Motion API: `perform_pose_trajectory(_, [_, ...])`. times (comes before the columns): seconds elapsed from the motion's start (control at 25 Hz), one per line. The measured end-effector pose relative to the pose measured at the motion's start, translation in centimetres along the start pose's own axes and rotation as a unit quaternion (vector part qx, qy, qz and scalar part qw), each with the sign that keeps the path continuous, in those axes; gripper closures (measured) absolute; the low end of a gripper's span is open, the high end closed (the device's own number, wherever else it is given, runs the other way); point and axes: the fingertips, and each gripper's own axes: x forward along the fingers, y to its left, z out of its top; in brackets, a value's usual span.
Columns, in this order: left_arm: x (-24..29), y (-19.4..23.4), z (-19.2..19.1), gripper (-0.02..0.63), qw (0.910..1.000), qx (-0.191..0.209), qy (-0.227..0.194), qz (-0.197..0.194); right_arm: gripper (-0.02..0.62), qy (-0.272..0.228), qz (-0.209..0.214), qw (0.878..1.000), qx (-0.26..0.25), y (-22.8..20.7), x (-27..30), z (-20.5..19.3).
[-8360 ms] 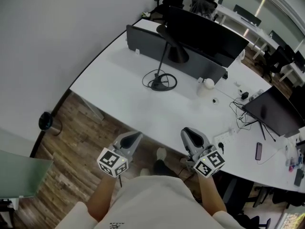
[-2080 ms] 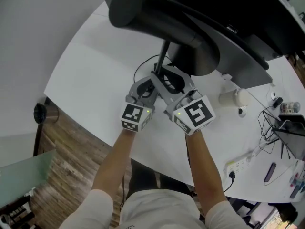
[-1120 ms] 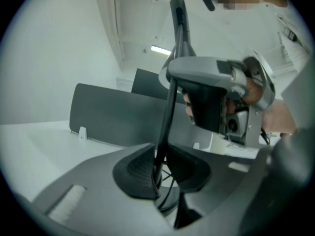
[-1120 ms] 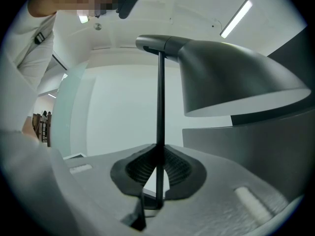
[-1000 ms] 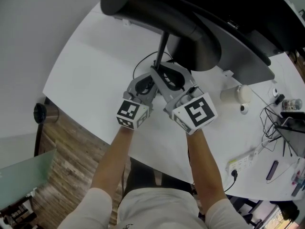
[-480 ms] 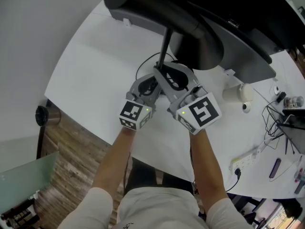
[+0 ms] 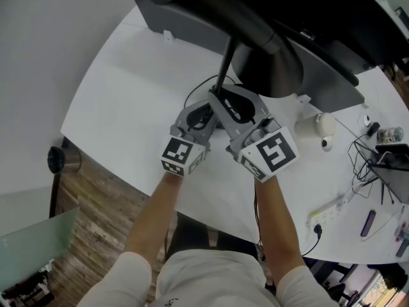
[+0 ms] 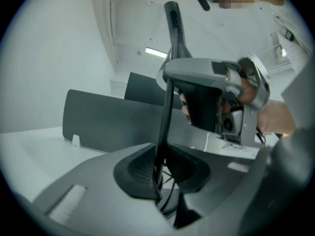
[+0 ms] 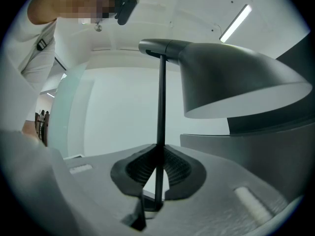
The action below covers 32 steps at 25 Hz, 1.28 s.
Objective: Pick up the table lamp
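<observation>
- The table lamp (image 7: 267,66): black, w/ a thin stem (image 7: 223,69) running straight up between both my tongs. Its cone shade (image 9: 236,82) hangs above & to the R of the R tongs, mouth facing down.
- R tongs (image 7: 220,98): shut tight on the stem (image 9: 161,107). The ribbed pads (image 9: 186,173) pinch it from both sides w/ no gap, and the tongs lie about level.
- L tongs (image 7: 208,107): clamped on the same stem (image 8: 165,117), lower down. A thin black cable (image 8: 155,185) is caught alongside it between the pads (image 8: 139,172).
- From the L tongs' own view, the R tongs (image 8: 211,97) grip the stem higher up.
- Both come at the stem from my side. The L sits just beside the R, tips nearly touching.
- Lamp's foot (image 7: 190,94): a dark wire loop just past the L tongs' tips. I can't tell if it sits on the desk or is a bit off it, since the tongs cover most of it.
- White desk (image 7: 128,88): under & around both tongs.
- Grey divider panel (image 7: 185,24): upright on the desk, beyond the tongs & behind the lamp.
- White round thing (image 7: 313,125): on the desk, well off to the R of the R tongs.
- Power strip (image 7: 326,213): further R, nearer me.
- Wood floor (image 7: 96,235): off to the L of the L tongs, past the desk edge.
</observation>
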Motion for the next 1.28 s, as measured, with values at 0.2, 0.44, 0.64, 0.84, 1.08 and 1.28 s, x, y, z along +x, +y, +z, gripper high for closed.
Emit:
perform_pose_trajectory(0.2, [0.0, -0.2, 2.2, 0.546, 0.9999, 0.005, -0.009, -0.004, 0.561, -0.008, -0.002, 1.000, -0.007, -0.1, -0.1, 2.2])
perform_pose_trajectory(0.44, [-0.1, -1.0, 4.7, 0.546, 0.9997, 0.008, -0.022, -0.007, 0.561, -0.016, -0.002, 1.000, -0.019, 0.0, -0.6, 4.8])
perform_pose_trajectory(0.64, [-0.6, -1.9, 6.8, 0.548, 0.9997, 0.006, -0.023, -0.008, 0.561, -0.017, -0.002, 1.000, -0.023, 0.3, -1.0, 7.0])
perform_pose_trajectory(0.84, [-1.1, -2.4, 9.0, 0.546, 0.9994, 0.009, -0.032, -0.009, 0.561, -0.024, -0.003, 0.999, -0.026, 0.7, -1.3, 9.3])
perform_pose_trajectory(1.08, [-1.5, -2.8, 10.8, 0.546, 0.9993, 0.010, -0.035, -0.009, 0.560, -0.022, -0.001, 0.999, -0.032, 1.0, -1.5, 11.2])
perform_pose_trajectory(1.28, [-2.0, -3.5, 11.8, 0.548, 0.9993, 0.012, -0.033, -0.012, 0.560, -0.017, 0.001, 0.999, -0.032, 1.6, -1.8, 12.3])
